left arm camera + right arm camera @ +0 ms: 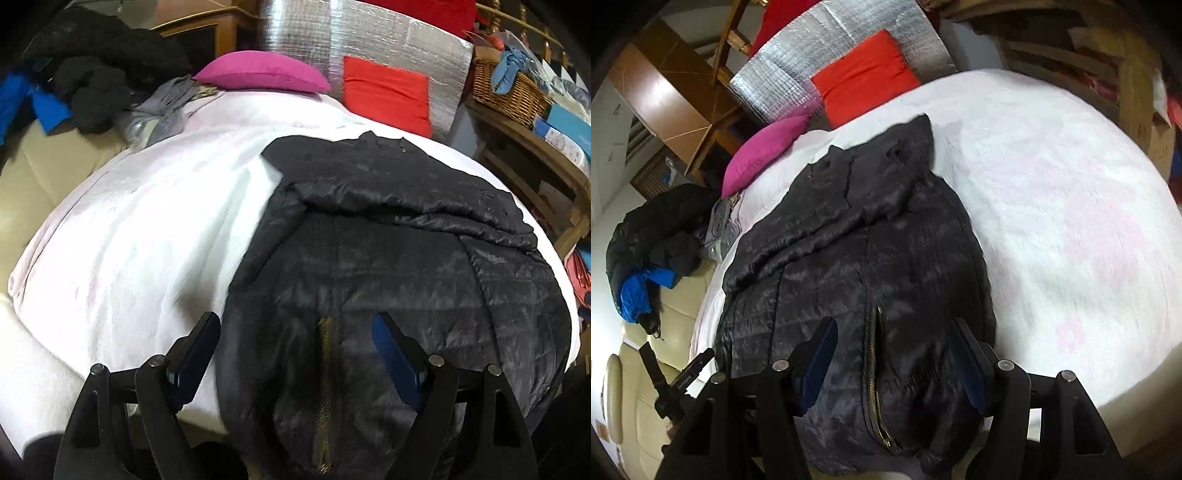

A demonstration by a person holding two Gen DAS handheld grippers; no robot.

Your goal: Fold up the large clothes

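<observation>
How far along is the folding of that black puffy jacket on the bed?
Partly done. The black jacket lies flat on the white blanket, with a sleeve already folded across its upper part. Right now nothing is held: the left gripper and right gripper both hang open over the hem near the zipper. Still left, probably: folding the hem end up toward the collar.

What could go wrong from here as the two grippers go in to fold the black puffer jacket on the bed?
The black puffer jacket looks slick and puffy, so the open right gripper might pinch only the top layer. The left gripper straddles the gold zipper, which could snag. The hem hangs over the white blanket edge and may slide off.
</observation>
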